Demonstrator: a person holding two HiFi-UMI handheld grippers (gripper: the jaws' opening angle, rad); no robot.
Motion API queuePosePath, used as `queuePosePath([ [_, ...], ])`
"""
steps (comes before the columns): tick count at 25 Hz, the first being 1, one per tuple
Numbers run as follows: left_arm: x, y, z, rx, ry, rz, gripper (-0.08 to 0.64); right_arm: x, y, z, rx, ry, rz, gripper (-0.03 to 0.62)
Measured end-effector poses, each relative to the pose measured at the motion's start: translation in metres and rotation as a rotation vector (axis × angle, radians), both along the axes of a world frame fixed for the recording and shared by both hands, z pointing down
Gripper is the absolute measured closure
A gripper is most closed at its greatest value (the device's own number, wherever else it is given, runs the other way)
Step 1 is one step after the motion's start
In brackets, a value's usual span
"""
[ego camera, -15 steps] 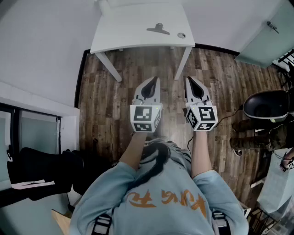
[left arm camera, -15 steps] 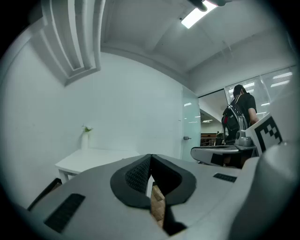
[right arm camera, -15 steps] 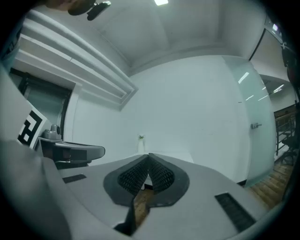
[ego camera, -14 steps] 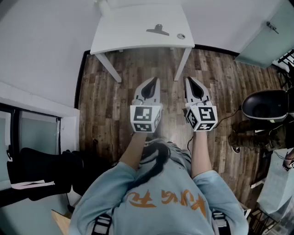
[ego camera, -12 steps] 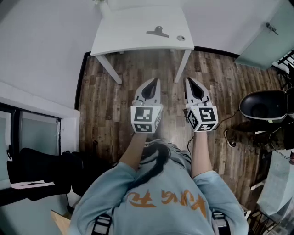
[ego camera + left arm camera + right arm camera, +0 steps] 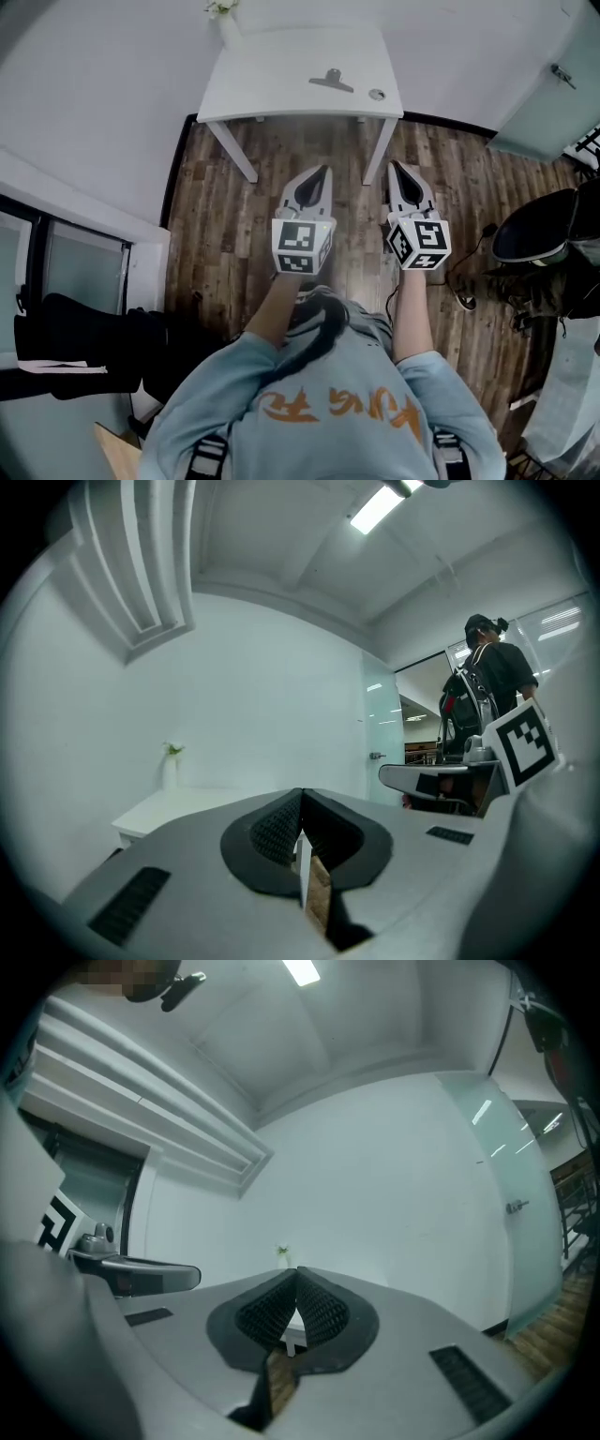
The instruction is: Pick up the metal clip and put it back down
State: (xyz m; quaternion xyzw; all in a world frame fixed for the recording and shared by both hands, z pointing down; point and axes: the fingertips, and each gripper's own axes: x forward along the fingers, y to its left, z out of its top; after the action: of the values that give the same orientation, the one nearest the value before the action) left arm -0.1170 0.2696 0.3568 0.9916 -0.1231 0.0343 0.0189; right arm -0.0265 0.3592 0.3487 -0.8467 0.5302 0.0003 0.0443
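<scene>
Clip: small grey metal clip (image 6: 332, 81) toward white table's (image 6: 262, 84) right edge | likely light, stiff, slippery; pinch raised handle | left gripper (image 6: 320, 176), right gripper (image 6: 397, 172) clenched, empty

Nothing legible is showing: no words, brands or numbers.

An orange print (image 6: 333, 408) is running across the back of the person's pale blue shirt (image 6: 225, 403), but from the head view it is lying upside down, and its stylised strokes are not resolving into letters I can read. The 2 cubes, the left marker cube (image 6: 302, 247) and the right marker cube (image 6: 419, 242), are each showing black-and-white square code patterns rather than text. The right one is also appearing in the left gripper view, again only as a pattern.
</scene>
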Motion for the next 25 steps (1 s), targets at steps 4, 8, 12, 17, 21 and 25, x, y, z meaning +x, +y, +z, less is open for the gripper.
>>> queuePosePath([
  [4,0.002,-0.013,0.003,-0.005,-0.008,-0.026,0.537,0.004,-0.012,0.003,0.000,-0.005,-0.028,0.580],
  [8,0.011,-0.026,0.013,-0.017,-0.021,-0.045,0.537,0.013,-0.024,0.010,-0.012,-0.007,-0.054,0.580],
  [12,0.036,-0.041,0.022,-0.023,-0.043,-0.032,0.537,0.041,-0.037,0.018,-0.017,-0.033,-0.038,0.580],
  [17,0.077,-0.076,0.038,-0.052,-0.045,-0.025,0.537,0.076,-0.068,0.029,-0.042,-0.024,-0.042,0.580],
  [21,0.123,-0.111,0.057,-0.072,-0.056,-0.004,0.537,0.130,-0.094,0.048,-0.056,-0.049,0.003,0.580],
  [25,0.170,-0.173,0.064,-0.087,-0.082,-0.019,0.537,0.184,-0.149,0.053,-0.057,-0.083,0.014,0.580],
])
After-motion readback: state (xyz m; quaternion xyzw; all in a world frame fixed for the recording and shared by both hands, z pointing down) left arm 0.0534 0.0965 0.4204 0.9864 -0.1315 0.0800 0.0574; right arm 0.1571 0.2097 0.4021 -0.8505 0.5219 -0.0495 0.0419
